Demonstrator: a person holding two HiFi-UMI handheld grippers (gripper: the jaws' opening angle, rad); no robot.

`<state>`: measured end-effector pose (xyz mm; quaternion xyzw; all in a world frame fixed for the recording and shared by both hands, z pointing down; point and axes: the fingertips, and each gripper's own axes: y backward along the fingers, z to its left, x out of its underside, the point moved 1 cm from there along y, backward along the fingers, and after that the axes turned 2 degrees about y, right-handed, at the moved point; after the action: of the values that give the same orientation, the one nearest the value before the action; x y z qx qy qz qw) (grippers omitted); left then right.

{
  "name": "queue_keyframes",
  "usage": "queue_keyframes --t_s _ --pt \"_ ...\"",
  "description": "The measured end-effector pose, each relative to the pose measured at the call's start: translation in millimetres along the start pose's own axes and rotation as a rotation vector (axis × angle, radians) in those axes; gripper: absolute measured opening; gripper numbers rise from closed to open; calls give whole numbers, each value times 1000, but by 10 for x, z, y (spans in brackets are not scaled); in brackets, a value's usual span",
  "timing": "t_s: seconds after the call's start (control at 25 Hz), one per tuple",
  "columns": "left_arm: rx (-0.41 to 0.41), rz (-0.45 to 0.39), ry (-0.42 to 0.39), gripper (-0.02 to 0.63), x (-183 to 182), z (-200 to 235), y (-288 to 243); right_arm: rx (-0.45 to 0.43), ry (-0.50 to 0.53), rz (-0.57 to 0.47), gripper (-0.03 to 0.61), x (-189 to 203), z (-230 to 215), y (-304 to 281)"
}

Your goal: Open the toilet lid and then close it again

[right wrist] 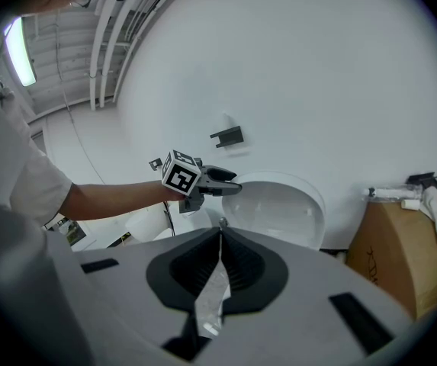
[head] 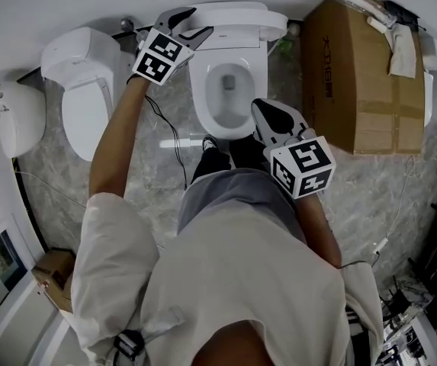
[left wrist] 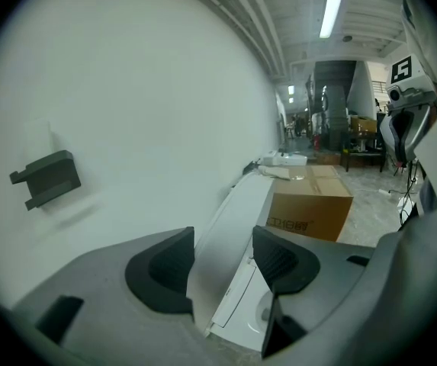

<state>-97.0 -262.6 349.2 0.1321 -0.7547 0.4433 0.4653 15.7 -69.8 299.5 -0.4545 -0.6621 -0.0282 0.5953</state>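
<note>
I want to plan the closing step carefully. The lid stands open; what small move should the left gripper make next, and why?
Probably close the left gripper on the lid. The lid stands upright and its edge lies between the open jaws, not yet pinched, so a grip comes before pulling it down.

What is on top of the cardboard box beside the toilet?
A pale cloth and a white tube-like item lie on the box; its contents are hidden.
</note>
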Motion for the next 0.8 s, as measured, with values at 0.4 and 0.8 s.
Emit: queue_keyframes --t_s 0.4,0.8 --pt "-9 6 -21 218 93 -171 92 -4 2 -3 12 41 121 22" --pt "-20 0 -31 221 153 -313 153 -7 -3 2 12 101 174 54"
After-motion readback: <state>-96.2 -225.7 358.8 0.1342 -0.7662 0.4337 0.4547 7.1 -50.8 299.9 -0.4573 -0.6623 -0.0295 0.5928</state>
